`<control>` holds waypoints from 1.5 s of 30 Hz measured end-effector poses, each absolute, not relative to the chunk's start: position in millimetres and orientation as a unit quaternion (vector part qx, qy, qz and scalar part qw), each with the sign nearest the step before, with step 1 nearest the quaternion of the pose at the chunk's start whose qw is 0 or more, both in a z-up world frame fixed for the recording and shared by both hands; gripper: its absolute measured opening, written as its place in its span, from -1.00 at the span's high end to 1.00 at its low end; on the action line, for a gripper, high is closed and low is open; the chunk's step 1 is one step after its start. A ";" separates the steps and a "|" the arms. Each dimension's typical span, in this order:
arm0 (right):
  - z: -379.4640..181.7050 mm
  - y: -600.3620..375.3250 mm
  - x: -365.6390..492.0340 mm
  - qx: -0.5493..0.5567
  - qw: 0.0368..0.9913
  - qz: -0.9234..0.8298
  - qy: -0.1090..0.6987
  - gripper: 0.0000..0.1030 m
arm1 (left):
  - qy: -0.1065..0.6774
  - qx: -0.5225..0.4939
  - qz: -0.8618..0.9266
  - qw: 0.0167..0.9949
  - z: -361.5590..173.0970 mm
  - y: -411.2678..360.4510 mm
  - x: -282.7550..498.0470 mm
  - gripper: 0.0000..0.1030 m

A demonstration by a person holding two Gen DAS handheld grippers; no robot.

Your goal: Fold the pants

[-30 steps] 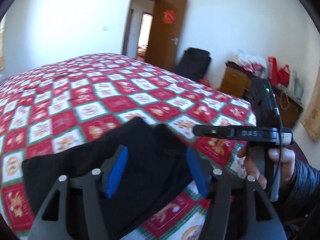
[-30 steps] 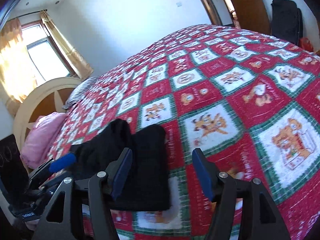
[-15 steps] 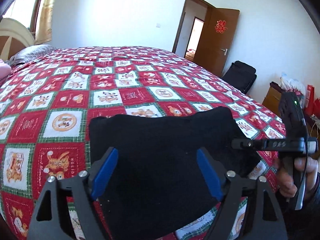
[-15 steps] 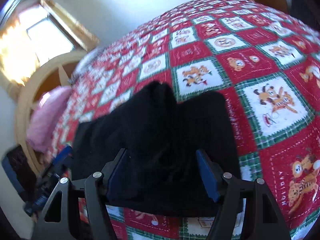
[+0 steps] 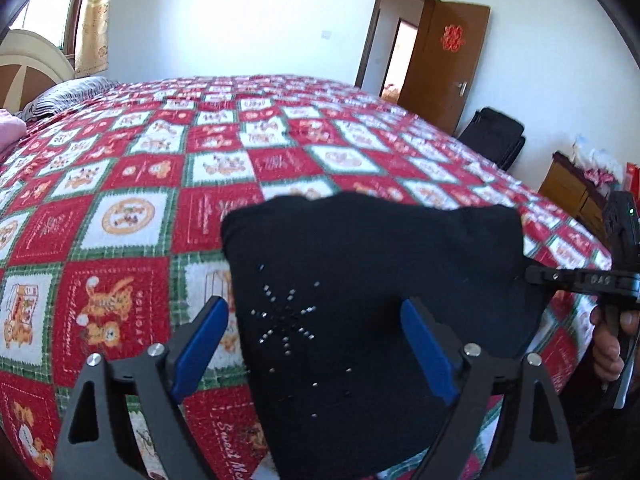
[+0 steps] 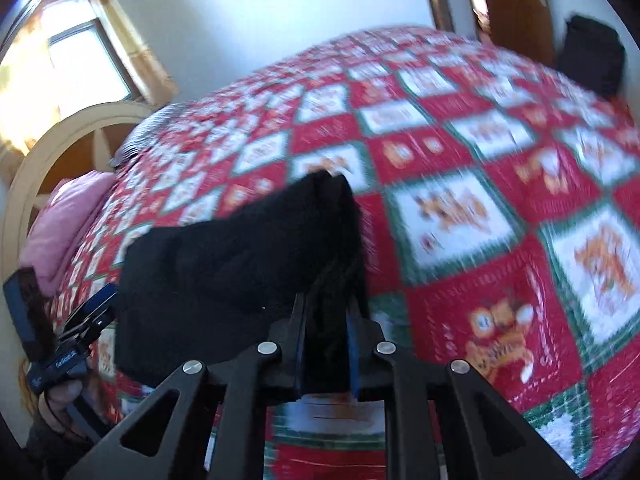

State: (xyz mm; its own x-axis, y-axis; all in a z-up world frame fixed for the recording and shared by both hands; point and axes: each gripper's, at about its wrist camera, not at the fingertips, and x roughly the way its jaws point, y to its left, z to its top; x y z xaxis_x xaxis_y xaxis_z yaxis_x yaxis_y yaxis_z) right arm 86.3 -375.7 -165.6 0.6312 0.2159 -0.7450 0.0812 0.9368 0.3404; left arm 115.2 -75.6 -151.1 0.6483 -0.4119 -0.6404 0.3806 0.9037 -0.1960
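The black pants (image 5: 360,280) lie folded in a compact block on the red patterned bedspread (image 5: 132,216), with small studs on top. My left gripper (image 5: 316,344) is open, its blue pads either side of the near part of the pants. My right gripper (image 6: 326,320) is shut on the near right edge of the pants (image 6: 240,256). Its body shows at the right of the left wrist view (image 5: 580,280). The left gripper also shows at the left edge of the right wrist view (image 6: 90,308).
The bedspread (image 6: 500,208) covers a wide bed. A pink pillow (image 6: 60,220) and a round headboard (image 6: 48,148) are at the far left. An open brown door (image 5: 444,64), a black bag (image 5: 496,140) and a wooden cabinet (image 5: 572,192) stand beyond the bed's right side.
My right gripper closed on the edge of the pants; it was open half a second ago. My left gripper shifted left, staying open over the pants.
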 end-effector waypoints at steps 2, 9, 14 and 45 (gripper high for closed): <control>-166.3 -387.1 84.2 0.191 0.885 0.014 0.424 0.03 | 0.362 -0.024 -0.214 0.907 -153.3 -73.8 117.0 -0.80; -112.2 -356.5 73.2 0.118 0.938 0.006 0.326 -0.08 | 0.340 -0.019 -0.199 0.919 -139.3 -76.2 120.8 -0.87; -122.2 -313.7 108.2 0.110 0.924 0.108 0.350 -0.09 | 0.345 0.007 -0.184 0.920 -144.9 -84.5 129.3 -0.91; -148.0 -335.3 53.2 0.068 0.914 0.087 0.390 -0.10 | 0.365 -0.034 -0.186 0.911 -158.6 -63.7 129.4 -0.99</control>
